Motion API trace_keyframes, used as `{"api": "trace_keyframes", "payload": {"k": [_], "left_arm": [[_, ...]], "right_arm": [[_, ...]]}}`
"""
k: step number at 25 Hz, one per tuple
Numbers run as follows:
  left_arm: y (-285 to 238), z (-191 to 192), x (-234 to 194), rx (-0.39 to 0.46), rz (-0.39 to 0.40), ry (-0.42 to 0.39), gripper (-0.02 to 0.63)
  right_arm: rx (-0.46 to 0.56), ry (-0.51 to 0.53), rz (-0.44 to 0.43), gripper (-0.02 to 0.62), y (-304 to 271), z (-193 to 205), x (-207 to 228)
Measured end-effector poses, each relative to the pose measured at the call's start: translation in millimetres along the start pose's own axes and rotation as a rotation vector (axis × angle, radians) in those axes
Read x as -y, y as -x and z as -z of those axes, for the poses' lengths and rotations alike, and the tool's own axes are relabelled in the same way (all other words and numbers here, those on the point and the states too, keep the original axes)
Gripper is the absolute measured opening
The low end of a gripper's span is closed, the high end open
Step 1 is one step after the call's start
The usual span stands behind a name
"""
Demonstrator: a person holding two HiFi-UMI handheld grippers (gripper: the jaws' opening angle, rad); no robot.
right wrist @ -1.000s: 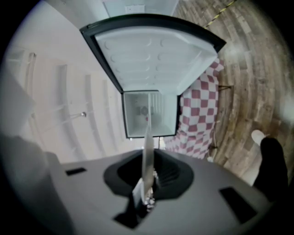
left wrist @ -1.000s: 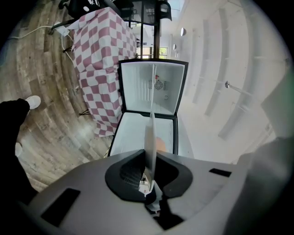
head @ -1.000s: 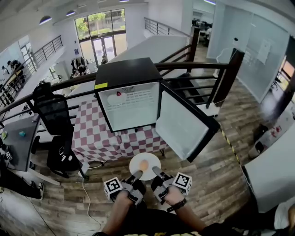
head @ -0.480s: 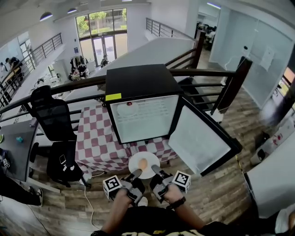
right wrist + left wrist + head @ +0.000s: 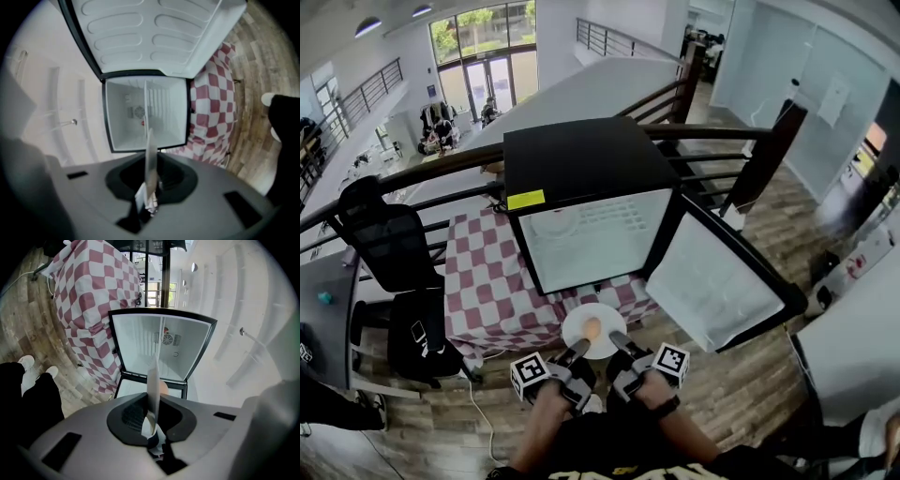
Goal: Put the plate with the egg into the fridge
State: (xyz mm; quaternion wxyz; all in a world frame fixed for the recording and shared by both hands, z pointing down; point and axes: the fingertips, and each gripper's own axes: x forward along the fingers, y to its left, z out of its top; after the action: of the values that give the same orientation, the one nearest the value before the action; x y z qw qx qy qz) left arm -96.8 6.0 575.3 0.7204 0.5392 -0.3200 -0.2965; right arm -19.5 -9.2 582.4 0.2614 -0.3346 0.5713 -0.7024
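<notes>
A white plate (image 5: 604,343) with a brown egg (image 5: 592,327) on it hangs level in front of the fridge (image 5: 595,239), just below its open compartment. My left gripper (image 5: 579,352) is shut on the plate's near-left rim and my right gripper (image 5: 617,343) is shut on its near-right rim. In the left gripper view the plate (image 5: 153,385) shows edge-on between the jaws, with the egg (image 5: 162,386) behind it and the fridge (image 5: 159,350) beyond. The right gripper view shows the plate's edge (image 5: 150,159) pinched the same way, before the white fridge interior (image 5: 145,112).
The fridge door (image 5: 717,281) swings open to the right. The fridge stands on a table with a red-and-white checked cloth (image 5: 487,291). A black office chair (image 5: 389,248) is at the left, a dark railing (image 5: 712,131) behind. A cable (image 5: 478,412) runs over the wooden floor.
Both grippers have carried the plate forward towards the fridge, which now looks larger and closer. The grip on the plate is unchanged.
</notes>
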Motion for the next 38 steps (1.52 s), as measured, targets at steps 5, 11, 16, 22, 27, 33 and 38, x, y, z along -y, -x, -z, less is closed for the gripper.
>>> {"api": "trace_keyframes", "payload": {"k": [5,11,16,22,27,33,38], "left_arm": [[-14.9,-10.5,-6.8,0.005,-0.017,-0.034,0.037],[-42.6,-28.8,-20.8,-0.002,-0.02,-0.08,0.037],[-72.3,-45.7,-17.0,-0.024,-0.059,-0.196,0.037],[-100.4,-62.5,-23.1,-0.019,-0.109,-0.239,0.037],[-121.3,-73.0,-32.5,-0.049,-0.116,-0.292,0.037],[-145.0,-82.4,-44.4,-0.07,-0.116,-0.313,0.037],[-162.0,-90.8,-55.3,-0.069,-0.133,-0.335,0.037]], "right_arm": [[0.003,-0.017,0.026,0.046,-14.6,-11.6,14.6],[-0.003,-0.031,0.058,0.044,-34.9,-34.0,25.3],[-0.002,-0.04,0.062,0.044,-51.7,-56.3,24.8],[-0.01,-0.05,0.091,0.044,-67.9,-77.6,29.9],[-0.016,-0.036,0.112,0.044,-81.7,-95.1,42.7],[-0.026,-0.043,0.155,0.044,-94.4,-112.9,65.5],[-0.038,-0.032,0.172,0.044,-107.5,-129.6,86.6]]}}
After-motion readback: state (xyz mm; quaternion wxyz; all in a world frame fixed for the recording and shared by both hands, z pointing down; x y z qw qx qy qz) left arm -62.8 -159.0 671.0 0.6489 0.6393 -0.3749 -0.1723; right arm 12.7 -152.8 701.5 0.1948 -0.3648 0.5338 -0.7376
